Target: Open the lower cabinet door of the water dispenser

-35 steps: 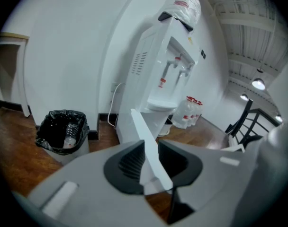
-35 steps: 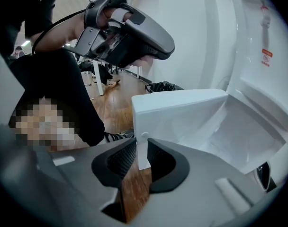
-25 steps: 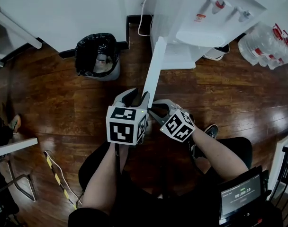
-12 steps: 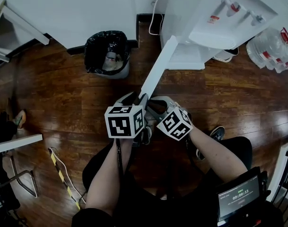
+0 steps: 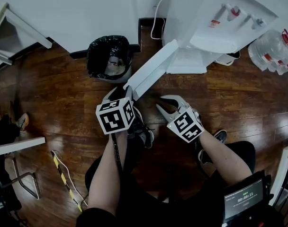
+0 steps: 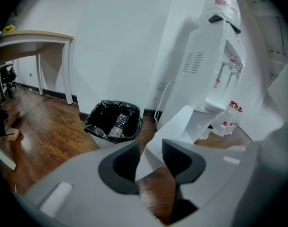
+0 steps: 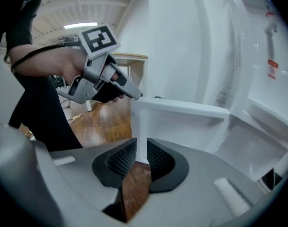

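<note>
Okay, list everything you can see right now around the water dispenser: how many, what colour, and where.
Water dispenser: one, white, against the wall, upper right.
Lower cabinet door: one, white, swung open toward the person.
Bin: one, black liner, left of the dispenser, clear bottle inside.
Pack of water bottles: one, clear with red labels, far right.
Cable: one, white, beside the dispenser.
Table: one, pale top, white legs, left.
Floor: dark brown wood.
Screen: one, lit, lower right.
Left gripper: grey, jaws just opening wide, door's edge in the gap, not pressed.
Right gripper: grey, jaws nearly together, empty.
</note>
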A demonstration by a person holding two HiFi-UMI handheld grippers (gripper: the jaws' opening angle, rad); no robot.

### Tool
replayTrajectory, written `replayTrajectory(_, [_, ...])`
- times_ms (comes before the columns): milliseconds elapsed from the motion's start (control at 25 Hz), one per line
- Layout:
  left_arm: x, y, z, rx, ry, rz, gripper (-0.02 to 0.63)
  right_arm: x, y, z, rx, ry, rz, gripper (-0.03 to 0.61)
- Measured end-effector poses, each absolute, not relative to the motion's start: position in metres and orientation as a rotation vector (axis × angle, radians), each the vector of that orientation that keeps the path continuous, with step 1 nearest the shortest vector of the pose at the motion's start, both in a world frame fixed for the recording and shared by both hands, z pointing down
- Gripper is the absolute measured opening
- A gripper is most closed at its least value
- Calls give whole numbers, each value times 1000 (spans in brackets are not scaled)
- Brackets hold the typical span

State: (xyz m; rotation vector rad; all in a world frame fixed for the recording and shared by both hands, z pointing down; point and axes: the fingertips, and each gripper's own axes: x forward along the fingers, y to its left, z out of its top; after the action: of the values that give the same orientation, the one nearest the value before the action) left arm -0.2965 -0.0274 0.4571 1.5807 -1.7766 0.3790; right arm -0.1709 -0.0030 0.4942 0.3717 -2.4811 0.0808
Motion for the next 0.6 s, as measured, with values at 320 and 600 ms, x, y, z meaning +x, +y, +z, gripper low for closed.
replayTrajectory(320, [-304,-35,454,1536,-1852,416,137,-152,-27,448,500,-2569,111,71])
replayTrajectory(600, [-307,-35,453,1490,-1882,439,134,-131,-47,421,585,-2615,122,71])
